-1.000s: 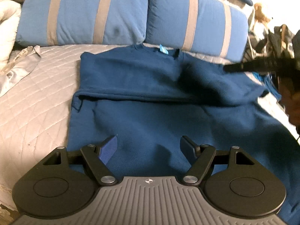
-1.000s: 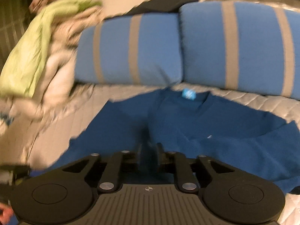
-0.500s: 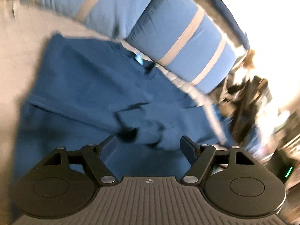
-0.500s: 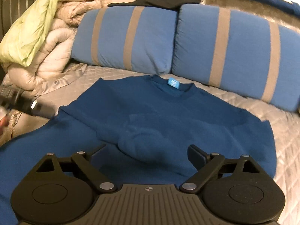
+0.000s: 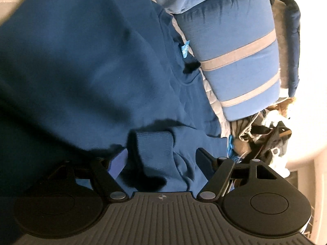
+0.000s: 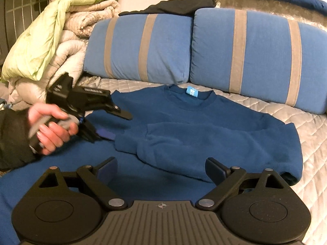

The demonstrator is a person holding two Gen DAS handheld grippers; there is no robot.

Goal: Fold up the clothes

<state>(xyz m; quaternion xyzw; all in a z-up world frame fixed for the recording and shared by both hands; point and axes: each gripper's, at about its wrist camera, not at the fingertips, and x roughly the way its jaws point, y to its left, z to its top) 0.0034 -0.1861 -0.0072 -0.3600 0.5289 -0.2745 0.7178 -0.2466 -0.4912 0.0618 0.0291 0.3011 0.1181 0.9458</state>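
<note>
A dark blue sweatshirt [image 6: 204, 126] lies spread on the quilted bed [image 6: 296, 122], collar toward two blue striped pillows [image 6: 245, 51], one sleeve folded across its chest. The left claw [image 5: 161, 159] stands released, with the sleeve's ribbed cuff [image 5: 155, 143] between its fingers, unpinched. The right claw [image 6: 161, 167] hovers released and empty above the sweatshirt's lower part.

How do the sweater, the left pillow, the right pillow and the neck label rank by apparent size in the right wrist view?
1. sweater
2. right pillow and left pillow: look alike, unranked
3. neck label
</note>
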